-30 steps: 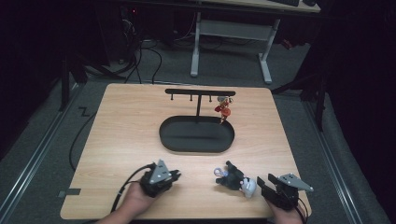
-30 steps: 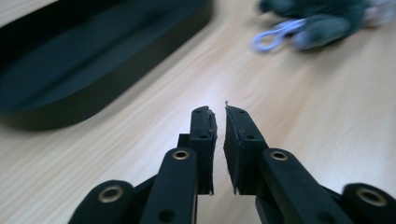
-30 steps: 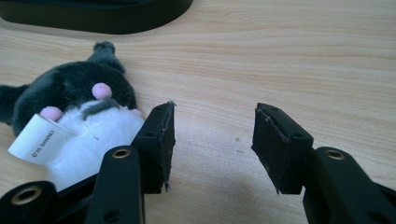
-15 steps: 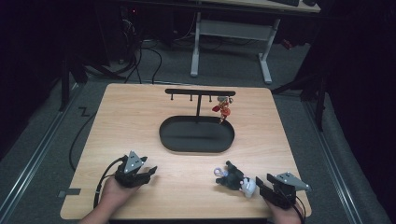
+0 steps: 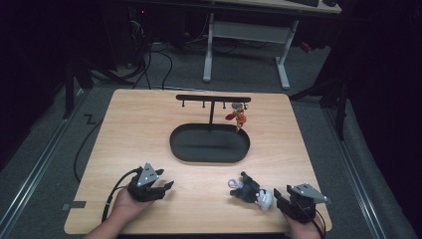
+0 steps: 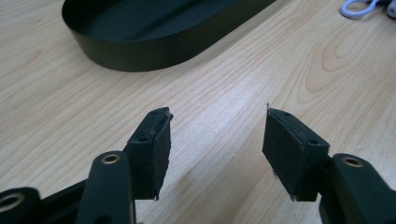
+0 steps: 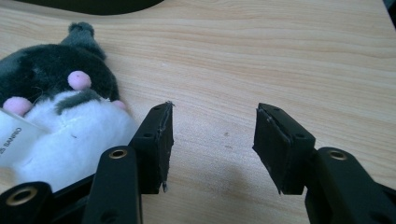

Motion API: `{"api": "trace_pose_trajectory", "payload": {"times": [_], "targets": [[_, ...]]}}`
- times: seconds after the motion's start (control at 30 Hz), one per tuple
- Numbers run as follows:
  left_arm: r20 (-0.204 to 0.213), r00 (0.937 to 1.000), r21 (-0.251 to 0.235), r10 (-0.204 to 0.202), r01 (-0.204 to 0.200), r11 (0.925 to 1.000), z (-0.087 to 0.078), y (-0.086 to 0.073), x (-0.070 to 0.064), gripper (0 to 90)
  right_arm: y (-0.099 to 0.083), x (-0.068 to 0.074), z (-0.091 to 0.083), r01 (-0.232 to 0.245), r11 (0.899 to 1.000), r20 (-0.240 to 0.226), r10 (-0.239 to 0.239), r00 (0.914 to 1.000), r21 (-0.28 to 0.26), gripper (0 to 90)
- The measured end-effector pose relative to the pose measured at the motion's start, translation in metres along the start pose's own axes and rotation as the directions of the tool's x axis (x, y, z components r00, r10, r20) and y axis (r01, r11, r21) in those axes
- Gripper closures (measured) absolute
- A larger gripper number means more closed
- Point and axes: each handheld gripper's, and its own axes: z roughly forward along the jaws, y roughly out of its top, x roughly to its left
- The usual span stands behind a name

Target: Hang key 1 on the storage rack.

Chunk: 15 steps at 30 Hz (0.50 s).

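The plush toy, a small dark-and-white stuffed animal with a pale loop at one end, lies on the near right part of the table, just left of the right gripper and well short of the stand.

Starting at the left: the left gripper rests low near the front edge, its jaws spread wide with nothing between them, pointing across bare wood toward the toy. There is plenty of open board around it, though the near edge is close behind the hand, so I'd keep any backing-off small.

In the middle sits the black oval tray, with a T-shaped hanger stand rising from it; a red-and-orange charm already hangs from a hook near the right end of its bar. Three hooks to its left look free.

At the right, the right gripper is also wide open and holding nothing. From its own camera the plush toy lies just outside the left jaw, so it is beside the toy rather than around it. To do this well, I'd shift that gripper leftward until the body or the loop sits squarely between the pads, then close. The table's corner is near that hand; the open room lies forward, toward the tray.
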Motion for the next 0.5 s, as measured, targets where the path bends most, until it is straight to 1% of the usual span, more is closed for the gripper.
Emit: {"api": "trace_pose_trajectory", "payload": {"times": [0.13, 0.2, 0.3, 0.37, 0.43, 0.5], "targets": [[0.015, 0.9998, -0.001, 0.011, -0.011, 0.9999, 0.0014, 0.0004, -0.0008, 41.9, -0.0020, 0.0043, -0.0031, 0.009, 1.000, 0.000, -0.009, 1.0000, 0.016, 47.5], [0.018, 0.9998, -0.009, 0.011, -0.011, 0.9999, 0.0011, 0.0012, -0.0010, 41.9, -0.0025, 0.0040, -0.0047, 0.005, 1.000, 0.006, -0.005, 1.0000, 0.021, 47.2], [0.025, 0.9996, -0.008, 0.012, -0.012, 0.9999, 0.0019, 0.0014, -0.0010, 42.0, -0.0021, 0.0036, -0.0072, 0.001, 1.000, 0.013, -0.001, 0.9999, 0.024, 46.6], [0.031, 0.9994, -0.006, 0.014, -0.014, 0.9999, 0.0027, 0.0013, -0.0011, 42.0, -0.0019, 0.0028, -0.0075, -0.010, 0.999, 0.005, 0.010, 0.9999, 0.037, 45.2], [0.043, 0.9989, -0.001, 0.018, -0.018, 0.9998, 0.0033, 0.0011, -0.0017, 42.0, -0.0014, 0.0014, -0.0062, -0.003, 0.998, -0.002, 0.003, 1.0000, 0.066, 44.7], [0.045, 0.9987, -0.003, 0.026, -0.026, 0.9997, 0.0033, 0.0011, -0.0027, 42.0, -0.0004, -0.0012, -0.0066, 0.002, 0.996, -0.005, -0.001, 1.0000, 0.092, 44.6]]}}
